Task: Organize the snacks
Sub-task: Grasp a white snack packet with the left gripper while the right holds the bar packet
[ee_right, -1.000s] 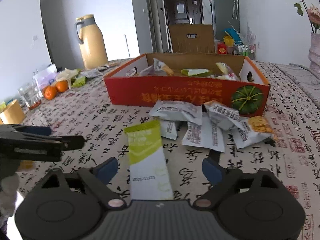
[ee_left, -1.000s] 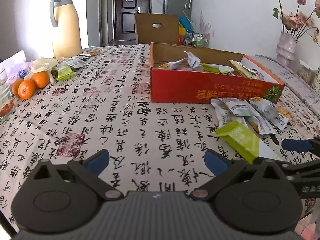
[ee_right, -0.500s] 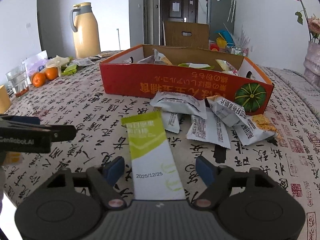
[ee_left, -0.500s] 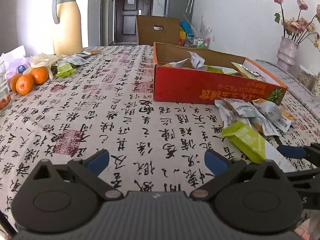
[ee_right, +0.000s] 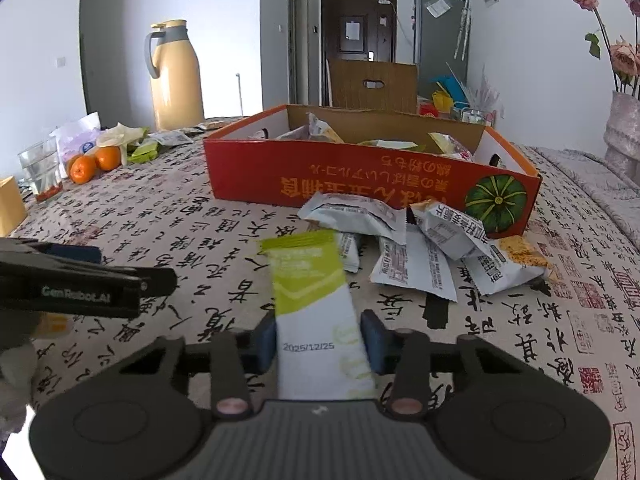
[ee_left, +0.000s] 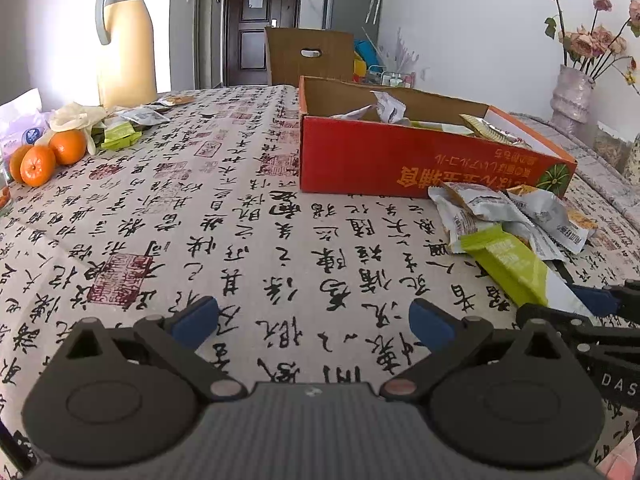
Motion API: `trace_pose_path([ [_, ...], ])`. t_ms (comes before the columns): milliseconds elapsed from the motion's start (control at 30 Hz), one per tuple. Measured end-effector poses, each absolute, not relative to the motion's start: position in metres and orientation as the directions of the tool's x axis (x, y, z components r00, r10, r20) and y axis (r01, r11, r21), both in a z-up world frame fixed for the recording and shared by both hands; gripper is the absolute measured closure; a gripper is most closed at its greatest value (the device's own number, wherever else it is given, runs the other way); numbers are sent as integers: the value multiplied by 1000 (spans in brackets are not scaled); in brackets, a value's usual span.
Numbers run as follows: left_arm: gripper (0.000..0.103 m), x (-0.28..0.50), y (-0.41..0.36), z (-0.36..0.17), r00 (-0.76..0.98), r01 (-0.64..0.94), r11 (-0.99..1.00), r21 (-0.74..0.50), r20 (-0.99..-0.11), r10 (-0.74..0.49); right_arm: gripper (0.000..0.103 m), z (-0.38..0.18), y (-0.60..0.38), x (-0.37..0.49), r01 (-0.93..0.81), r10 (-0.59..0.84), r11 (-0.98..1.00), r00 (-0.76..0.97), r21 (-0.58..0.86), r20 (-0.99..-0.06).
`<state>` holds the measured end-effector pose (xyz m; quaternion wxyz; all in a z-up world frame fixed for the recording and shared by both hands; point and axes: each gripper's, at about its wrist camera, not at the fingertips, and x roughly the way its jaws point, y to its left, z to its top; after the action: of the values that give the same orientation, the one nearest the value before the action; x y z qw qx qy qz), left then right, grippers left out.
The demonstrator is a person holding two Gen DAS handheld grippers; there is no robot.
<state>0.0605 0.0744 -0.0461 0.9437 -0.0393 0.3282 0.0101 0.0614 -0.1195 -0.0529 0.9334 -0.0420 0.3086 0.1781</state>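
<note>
Closing on the green-and-white sachet [ee_right: 316, 312], our right gripper [ee_right: 320, 340] pinches only its slippery near end — it could slide out — while our left gripper [ee_left: 312, 320] stays spread, empty.

- One red cardboard box [ee_right: 372, 184]
- One green-and-white snack packet [ee_right: 316, 304]
- Two oranges [ee_right: 94, 164]
- One tall cream thermos jug [ee_right: 174, 72]
- One pale patterned flower vase [ee_left: 570, 96]

My two hand cameras, low over the table

I see both look forward, slightly down; both catch the red box [ee_left: 420, 164] and green packet [ee_right: 312, 300].
</note>
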Motion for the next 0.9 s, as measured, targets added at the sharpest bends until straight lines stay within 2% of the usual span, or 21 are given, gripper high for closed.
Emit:
trace_pose_path([
  [433,0,59,75,-46,788,-46,997,-70,-615,-7,66,-52,-133,50,-337,318,939,778,68,-543],
  [700,0,61,71,-46,773,-71,997,-40,-634,29,67,-32,-157,41,-311,317,946,827,92,-464],
  [900,0,72,68,-33,753,-74,994,-74,-658,7,66,-17,-190,45,-257,278,960,869,107,-409],
])
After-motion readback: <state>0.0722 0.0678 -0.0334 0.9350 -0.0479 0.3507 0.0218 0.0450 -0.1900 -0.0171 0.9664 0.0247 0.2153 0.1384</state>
